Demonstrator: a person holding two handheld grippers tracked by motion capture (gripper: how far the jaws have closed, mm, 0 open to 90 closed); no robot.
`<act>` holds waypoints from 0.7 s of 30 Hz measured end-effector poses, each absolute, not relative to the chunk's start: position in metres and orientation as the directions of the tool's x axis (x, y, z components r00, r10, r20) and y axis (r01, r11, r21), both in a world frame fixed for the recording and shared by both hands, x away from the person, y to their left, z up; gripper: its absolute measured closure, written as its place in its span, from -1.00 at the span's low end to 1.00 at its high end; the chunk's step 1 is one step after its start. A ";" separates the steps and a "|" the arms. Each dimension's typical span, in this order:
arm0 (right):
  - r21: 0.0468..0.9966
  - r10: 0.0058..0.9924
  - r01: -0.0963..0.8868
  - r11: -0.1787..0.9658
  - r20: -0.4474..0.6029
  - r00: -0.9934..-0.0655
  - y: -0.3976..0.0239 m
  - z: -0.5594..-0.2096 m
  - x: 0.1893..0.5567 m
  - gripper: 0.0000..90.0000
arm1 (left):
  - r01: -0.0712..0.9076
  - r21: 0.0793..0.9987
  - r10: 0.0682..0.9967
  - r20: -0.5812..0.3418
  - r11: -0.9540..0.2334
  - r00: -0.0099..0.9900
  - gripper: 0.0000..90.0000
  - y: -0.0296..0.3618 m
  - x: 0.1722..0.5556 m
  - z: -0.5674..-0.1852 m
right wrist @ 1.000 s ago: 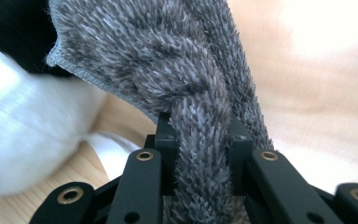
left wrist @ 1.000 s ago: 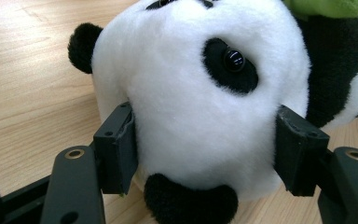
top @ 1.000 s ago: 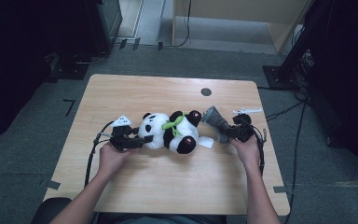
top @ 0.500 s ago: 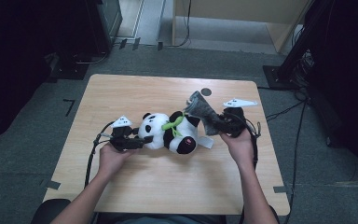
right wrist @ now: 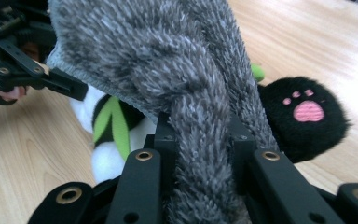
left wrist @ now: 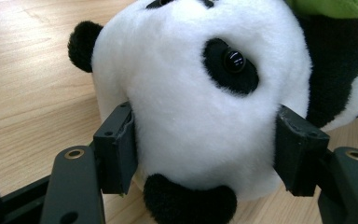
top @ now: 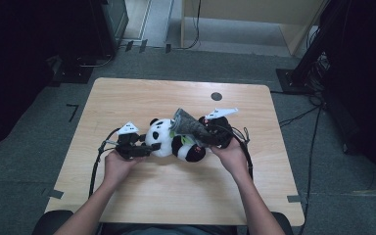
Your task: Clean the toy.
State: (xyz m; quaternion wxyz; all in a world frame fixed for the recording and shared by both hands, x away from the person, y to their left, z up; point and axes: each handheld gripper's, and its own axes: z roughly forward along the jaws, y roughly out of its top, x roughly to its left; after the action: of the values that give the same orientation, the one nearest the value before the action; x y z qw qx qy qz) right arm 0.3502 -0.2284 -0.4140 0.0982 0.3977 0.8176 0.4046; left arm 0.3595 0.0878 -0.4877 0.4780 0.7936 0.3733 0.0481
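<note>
The wooden table (top: 127,98) carries the work near its middle, where a plush panda (top: 169,142) lies on its side and is being dressed in a grey fleecy cloth (top: 188,125), seemingly a small garment or hat. The panda's white head is gripped on both sides by the pads of the left gripper (left wrist: 209,149), which pins the toy to the tabletop; the jaws are clenched on the head and not merely resting beside it. The cloth is pinched tightly in the right gripper (right wrist: 200,140), with its loose open end spread above the toy's green scarf (right wrist: 112,123) and black paw (right wrist: 305,114). The step in hand is judged to be drawing the cloth over the panda. It would be done best if the head were kept anchored while the open hem is carried low across the body, so that the pile is not snagged on the paw or the scarf, and if the pinch were kept near the cloth's narrow end so the mouth stays wide. Ample bare wood is left on all sides of the toy, the far edge and both side edges being well apart from it; the dark round mark (top: 216,96) lies beyond the grippers and out of the way, and only the trailing cables beside each hand need to be kept clear.
</note>
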 end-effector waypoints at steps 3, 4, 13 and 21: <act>0.743 0.720 0.578 0.337 0.192 -0.666 -0.235 -0.420 0.352 0.62 | 0.547 0.794 0.640 -0.279 -0.267 0.716 -0.26 0.088 0.360 -0.488; 0.743 0.720 0.578 0.337 0.192 -0.666 -0.235 -0.420 0.352 0.62 | 0.547 0.794 0.640 -0.279 -0.267 0.716 -0.26 0.088 0.360 -0.488; 0.716 0.747 0.639 0.280 0.256 -0.614 -0.263 -0.441 0.352 0.62 | 0.553 0.791 0.637 -0.289 -0.262 0.715 -0.26 0.088 0.361 -0.487; 0.681 0.777 0.684 0.261 0.271 -0.567 -0.279 -0.457 0.355 0.62 | 0.560 0.791 0.629 -0.309 -0.248 0.714 -0.26 0.089 0.365 -0.487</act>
State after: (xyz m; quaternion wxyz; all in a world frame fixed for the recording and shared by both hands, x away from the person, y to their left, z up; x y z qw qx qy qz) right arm 0.3549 -0.2789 -0.4566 0.0591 0.4613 0.7919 0.3957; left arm 0.3647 0.0886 -0.4870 0.4841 0.7891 0.3766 0.0354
